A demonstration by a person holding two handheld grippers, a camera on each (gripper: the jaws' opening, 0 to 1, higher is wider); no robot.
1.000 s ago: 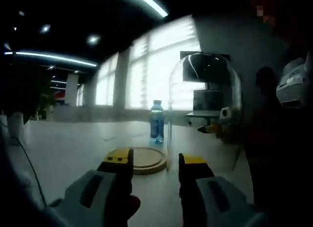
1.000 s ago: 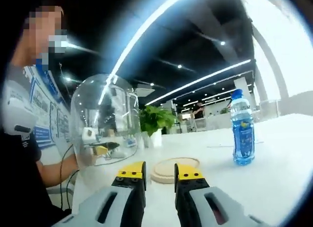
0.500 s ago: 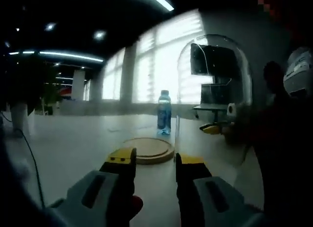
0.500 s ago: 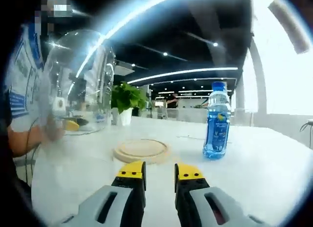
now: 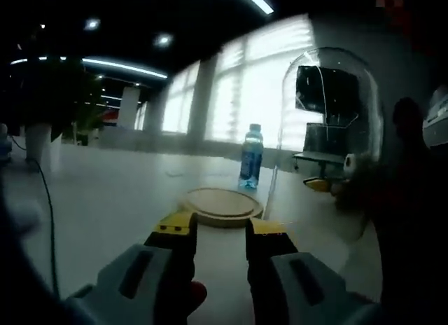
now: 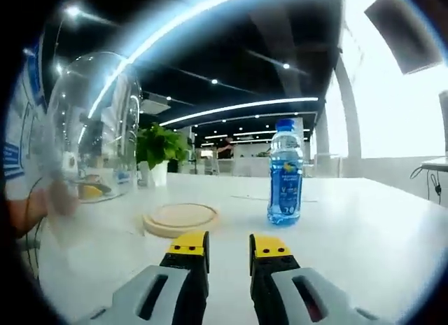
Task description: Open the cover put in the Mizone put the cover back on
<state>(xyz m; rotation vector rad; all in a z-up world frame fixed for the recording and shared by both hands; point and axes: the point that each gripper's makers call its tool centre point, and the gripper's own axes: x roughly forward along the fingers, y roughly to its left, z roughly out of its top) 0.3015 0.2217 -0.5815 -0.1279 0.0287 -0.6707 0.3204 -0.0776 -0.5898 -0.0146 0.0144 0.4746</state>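
Mizone bottle [image 6: 285, 172] stands upright on the white worktop [image 6: 364, 227], ahead and just right of the right gripper [image 6: 229, 244], whose fingers are narrowly parted and empty. Round wooden base [image 6: 180, 218] lies ahead-left, apart from the bottle. The left gripper [image 5: 220, 230], fingers likewise slightly apart and empty, faces the base, with the clear dome cover [image 5: 329, 122] off it to the right.

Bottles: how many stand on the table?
1: the blue bottle stands upright on the white table, beside the round wooden base.

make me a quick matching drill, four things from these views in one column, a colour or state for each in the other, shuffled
Things:
1. Mizone bottle
2. glass dome cover
3. round wooden base
4. potted plant

Colour or state:
A. green leaves, white pot
B. clear, off its base
C. blue, upright on the table
D. pale tan, flat, nothing on it

Pairs: 1-C, 2-B, 3-D, 4-A
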